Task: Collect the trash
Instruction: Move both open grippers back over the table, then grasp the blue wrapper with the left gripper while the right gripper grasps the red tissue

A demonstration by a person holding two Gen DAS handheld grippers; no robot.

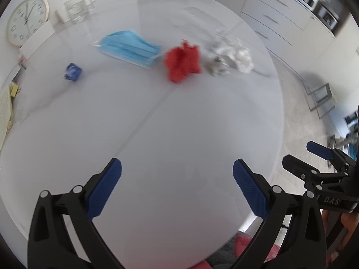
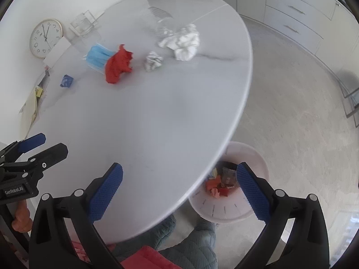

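On the round white table (image 1: 157,134) lie a blue face mask (image 1: 130,47), a crumpled red paper (image 1: 182,60), a grey crumpled wrapper (image 1: 216,65), a white crumpled tissue (image 1: 240,56) and a small blue wrapper (image 1: 73,71). The same items show in the right wrist view: mask (image 2: 97,56), red paper (image 2: 119,65), grey wrapper (image 2: 153,60), tissue (image 2: 184,41), blue wrapper (image 2: 66,81). My left gripper (image 1: 177,186) is open and empty over the table's near part. My right gripper (image 2: 179,190) is open and empty above the table edge and a white bin (image 2: 258,157) holding trash.
A wall clock (image 1: 27,20) leans at the far left beside clear glass containers (image 1: 77,9). Papers (image 1: 5,112) lie at the table's left edge. White drawers (image 1: 276,15) stand at the back right. A metal frame (image 1: 318,96) stands on the floor.
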